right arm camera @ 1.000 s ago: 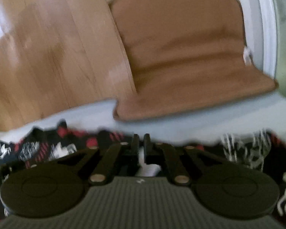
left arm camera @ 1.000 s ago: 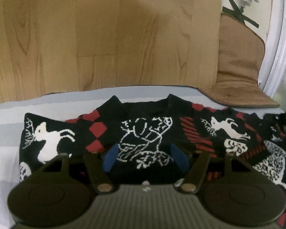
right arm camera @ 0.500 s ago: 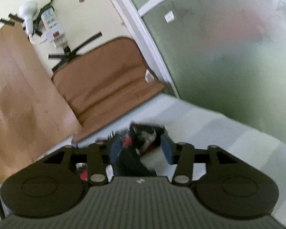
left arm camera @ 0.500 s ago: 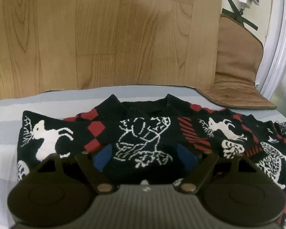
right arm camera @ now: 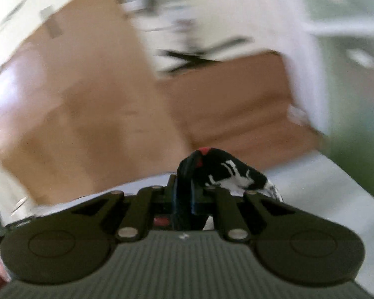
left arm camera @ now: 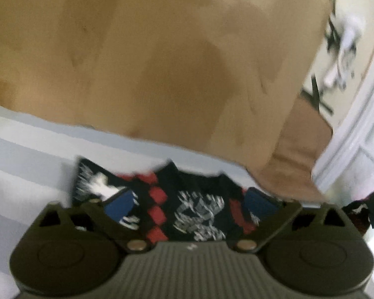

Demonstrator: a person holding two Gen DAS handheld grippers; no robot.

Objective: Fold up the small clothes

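1. Holding my left fingers [left arm camera: 190,205] spread wide over the black sweater [left arm camera: 199,206], blue pads [left arm camera: 119,205] either side of its white-patterned chest; nothing gripped.
2. Sweater lies flat on a grey-and-white striped sheet [left arm camera: 25,154], collar toward the wooden panel [left arm camera: 149,57].
3. My right fingers [right arm camera: 185,194] are pinched together on a bunched fold of the same sweater [right arm camera: 224,172], lifted clear of the sheet; red and white knit shows above the tips.
4. Brown cushion [right arm camera: 236,104] behind, against the wall. Both views blurred.
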